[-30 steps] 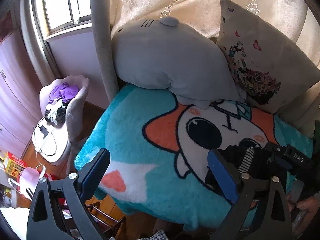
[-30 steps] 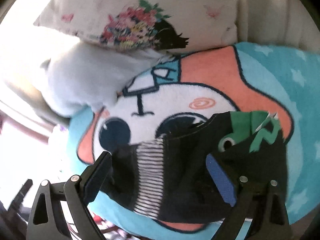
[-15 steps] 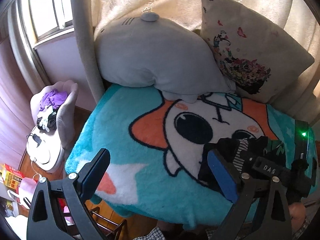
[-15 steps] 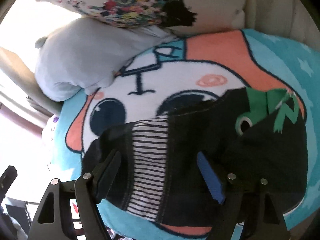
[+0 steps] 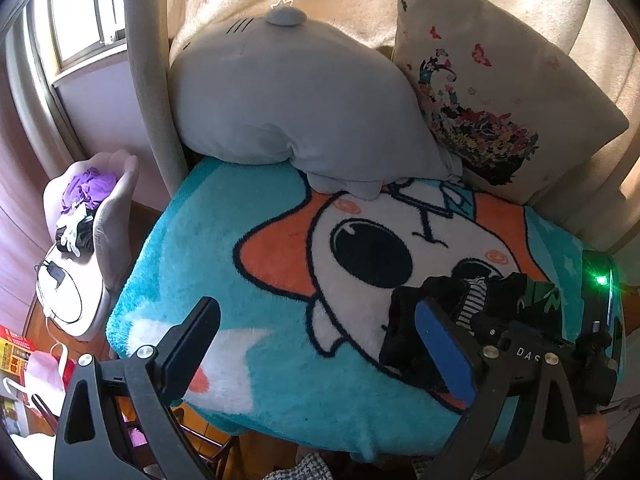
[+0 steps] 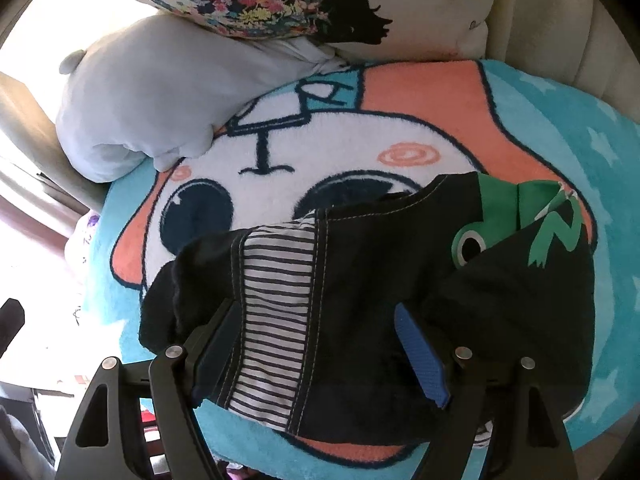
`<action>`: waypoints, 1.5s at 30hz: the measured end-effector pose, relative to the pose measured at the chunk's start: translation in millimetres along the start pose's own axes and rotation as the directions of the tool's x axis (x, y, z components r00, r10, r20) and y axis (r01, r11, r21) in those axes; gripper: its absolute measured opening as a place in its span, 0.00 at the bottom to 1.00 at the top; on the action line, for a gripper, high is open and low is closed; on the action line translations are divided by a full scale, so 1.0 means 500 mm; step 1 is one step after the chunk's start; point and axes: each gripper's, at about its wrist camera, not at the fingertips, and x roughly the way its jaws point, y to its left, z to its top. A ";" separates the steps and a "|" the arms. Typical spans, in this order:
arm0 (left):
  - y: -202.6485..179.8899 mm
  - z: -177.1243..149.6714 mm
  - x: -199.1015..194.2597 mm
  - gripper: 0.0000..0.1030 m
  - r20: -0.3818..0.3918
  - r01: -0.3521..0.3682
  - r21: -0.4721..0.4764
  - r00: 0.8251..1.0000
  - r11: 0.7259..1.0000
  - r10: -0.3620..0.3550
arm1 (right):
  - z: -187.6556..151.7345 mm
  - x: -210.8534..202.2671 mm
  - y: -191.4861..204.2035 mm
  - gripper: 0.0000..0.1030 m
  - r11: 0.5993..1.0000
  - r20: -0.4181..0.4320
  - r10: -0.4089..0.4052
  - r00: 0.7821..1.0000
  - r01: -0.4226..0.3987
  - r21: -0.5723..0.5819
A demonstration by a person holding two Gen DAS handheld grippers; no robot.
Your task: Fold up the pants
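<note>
Small black pants (image 6: 372, 280) with a striped panel and a green frog print lie bunched on a teal cartoon blanket (image 6: 400, 128). My right gripper (image 6: 320, 352) is open just above their near edge, fingers astride the striped panel and dark cloth. In the left wrist view the pants (image 5: 460, 300) lie at the right, partly behind my right gripper's black body (image 5: 560, 356). My left gripper (image 5: 320, 344) is open and empty above the blanket (image 5: 240, 280), left of the pants.
A grey plush pillow (image 5: 292, 108) and a floral cushion (image 5: 500, 92) lean at the back of the seat. A small chair with clothes (image 5: 88, 216) stands on the floor to the left. The blanket's front edge drops off near my grippers.
My right gripper has moved down and closer onto the pants, its fingers narrowing a little. My left gripper has pulled back and shifted right, still open.
</note>
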 end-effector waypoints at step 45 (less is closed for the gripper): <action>0.205 -0.046 0.099 0.95 -0.152 0.065 -0.323 0.981 0.944 -0.119 | 0.023 0.144 0.228 0.54 0.911 -0.111 -0.238 0.965 0.183 -0.369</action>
